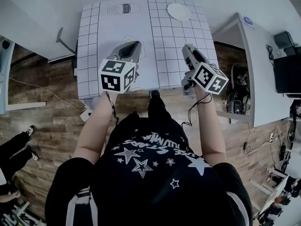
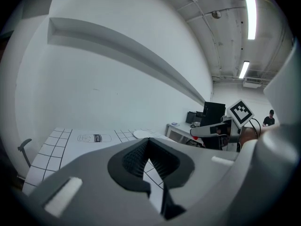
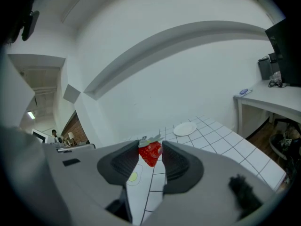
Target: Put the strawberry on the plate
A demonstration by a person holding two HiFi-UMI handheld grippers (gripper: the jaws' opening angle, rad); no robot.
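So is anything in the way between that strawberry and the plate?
Nothing visible. The right tongs hold the strawberry, and only flat, gridded tabletop lies between it and the plate farther along.

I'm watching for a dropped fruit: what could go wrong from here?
1. The strawberry sits only at the tips of the right gripper, so it might slip out on the way over the table.
2. The plate lies at the table's far end, apart from the gripper; a long reach could end in a release short of it or on its rim.
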